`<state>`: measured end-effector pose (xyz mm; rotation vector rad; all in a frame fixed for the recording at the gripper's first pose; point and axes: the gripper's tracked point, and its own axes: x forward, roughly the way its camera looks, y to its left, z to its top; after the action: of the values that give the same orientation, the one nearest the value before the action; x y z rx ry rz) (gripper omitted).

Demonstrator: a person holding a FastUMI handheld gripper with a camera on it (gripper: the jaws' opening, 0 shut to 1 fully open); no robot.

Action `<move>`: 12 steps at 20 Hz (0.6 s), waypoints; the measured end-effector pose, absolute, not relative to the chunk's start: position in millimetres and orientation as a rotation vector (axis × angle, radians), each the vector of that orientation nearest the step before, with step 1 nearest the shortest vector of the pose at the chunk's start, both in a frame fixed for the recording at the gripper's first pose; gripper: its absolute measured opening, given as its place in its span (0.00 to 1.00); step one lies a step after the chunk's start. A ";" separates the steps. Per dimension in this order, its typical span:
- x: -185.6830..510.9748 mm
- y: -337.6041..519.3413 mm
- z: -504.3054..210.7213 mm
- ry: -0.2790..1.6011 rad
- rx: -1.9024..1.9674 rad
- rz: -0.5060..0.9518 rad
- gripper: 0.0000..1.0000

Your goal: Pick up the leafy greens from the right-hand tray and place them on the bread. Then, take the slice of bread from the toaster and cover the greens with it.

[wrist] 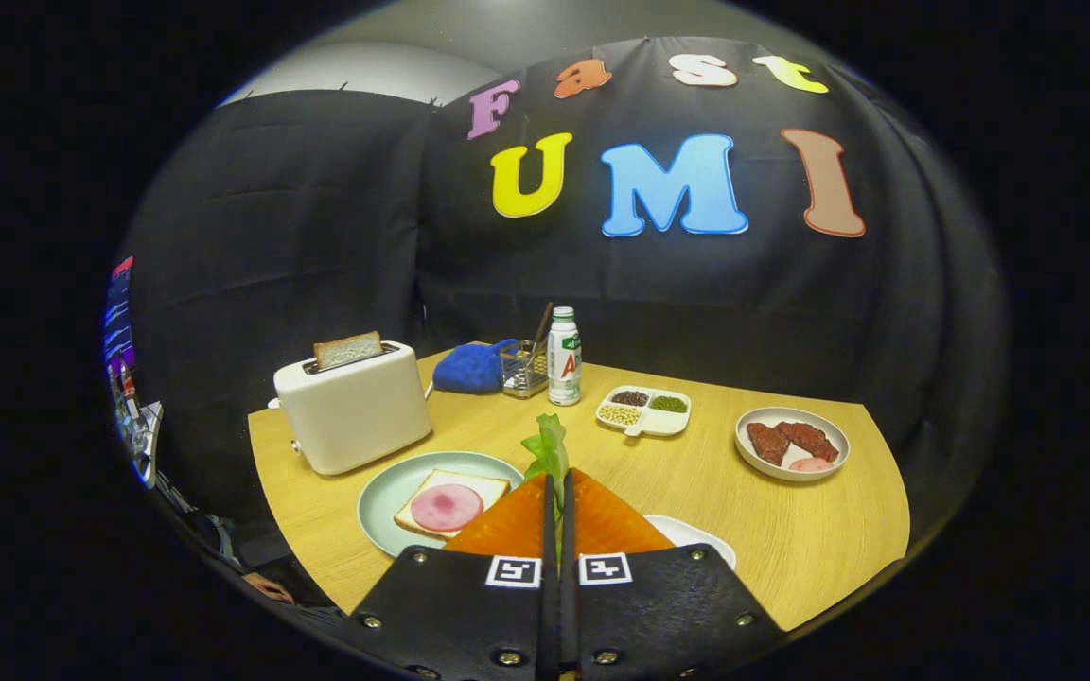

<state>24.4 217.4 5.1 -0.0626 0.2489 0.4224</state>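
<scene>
Gripper view shows my gripper (555, 487) clamped on the greens (548, 450), lifted above the table, so I'd carry them toward ten o'clock, centre them over the bread (450, 504) on its plate (392, 484), lower, then release gently.

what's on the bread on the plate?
A round pink ham slice lies on the bread on the plate. No greens there yet: the greens are pinched in the shut tongs. The bread's right corner is hidden behind the tongs.
</scene>
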 end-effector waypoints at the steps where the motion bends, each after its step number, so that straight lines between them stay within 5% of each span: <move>1: 24.0 225.1 8.2 0.246 -0.069 0.438 0.00; 12: 15.3 306.1 17.1 0.249 -0.061 0.575 0.00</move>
<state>15.3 306.1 17.1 -0.0611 0.2488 0.5750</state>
